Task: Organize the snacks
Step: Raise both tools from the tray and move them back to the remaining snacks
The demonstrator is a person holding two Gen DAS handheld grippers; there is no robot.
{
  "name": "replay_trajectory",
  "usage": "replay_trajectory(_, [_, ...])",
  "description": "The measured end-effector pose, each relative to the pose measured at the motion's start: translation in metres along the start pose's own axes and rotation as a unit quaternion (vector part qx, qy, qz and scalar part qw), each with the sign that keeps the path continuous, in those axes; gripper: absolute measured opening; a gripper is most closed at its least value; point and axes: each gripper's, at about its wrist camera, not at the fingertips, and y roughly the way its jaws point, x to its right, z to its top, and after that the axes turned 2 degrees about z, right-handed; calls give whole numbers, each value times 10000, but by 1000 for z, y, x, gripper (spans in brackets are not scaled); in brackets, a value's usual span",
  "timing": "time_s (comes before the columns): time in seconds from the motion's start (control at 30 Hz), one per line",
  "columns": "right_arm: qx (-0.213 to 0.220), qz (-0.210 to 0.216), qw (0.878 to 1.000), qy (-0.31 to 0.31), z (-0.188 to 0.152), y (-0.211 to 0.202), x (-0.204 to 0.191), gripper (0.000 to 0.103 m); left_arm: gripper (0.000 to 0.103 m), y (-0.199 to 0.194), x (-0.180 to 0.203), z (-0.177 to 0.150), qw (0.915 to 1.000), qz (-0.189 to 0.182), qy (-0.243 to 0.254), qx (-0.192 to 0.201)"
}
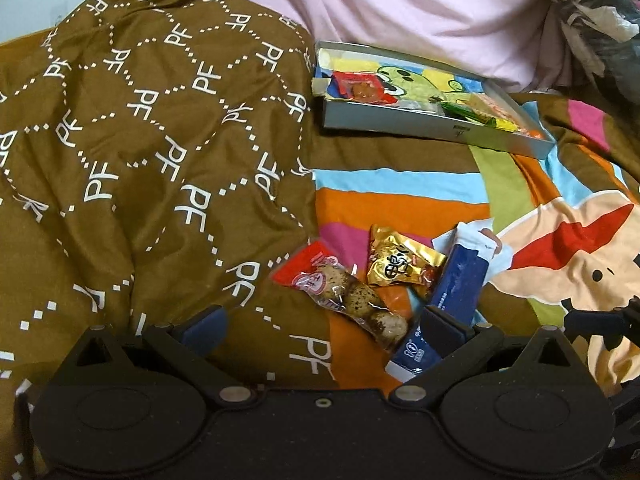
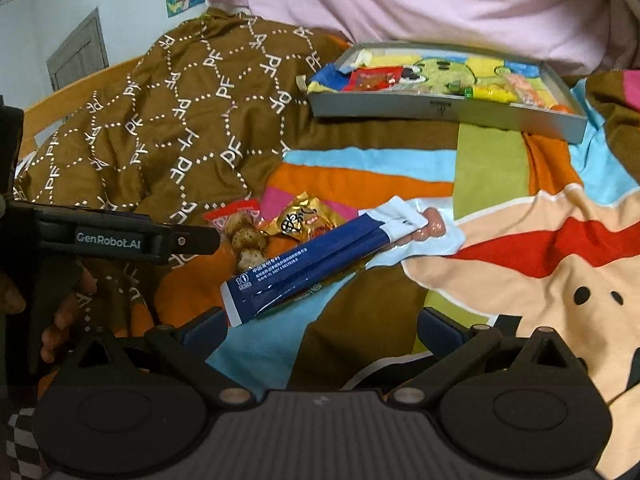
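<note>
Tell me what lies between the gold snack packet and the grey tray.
Nothing but bedding. In the right wrist view, only striped blanket separates the gold snack packet from the grey tray; the left wrist view agrees.

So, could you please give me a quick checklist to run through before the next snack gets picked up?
1. Left tool open, holding nothing: ok.
2. Right tool open, holding nothing: ok.
3. Blue sausage pack lies in reach of the right tool: ok.
4. Gold packet and red-topped clear packet not buried under the brown quilt: ok.
5. Grey tray has free room: ok.
6. Tray sits level on the bedding: cannot tell.
</note>
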Motion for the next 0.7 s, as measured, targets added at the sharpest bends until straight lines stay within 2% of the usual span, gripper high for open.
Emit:
replay_trajectory(0.5, [-12, 99, 9979, 635, 10, 34, 13, 103, 102, 12, -8, 4, 9997, 66, -252, -7])
replay_trajectory(0.7, [31, 33, 9965, 833, 18, 51, 5, 103, 102, 10, -9, 10, 9986, 243, -464, 117])
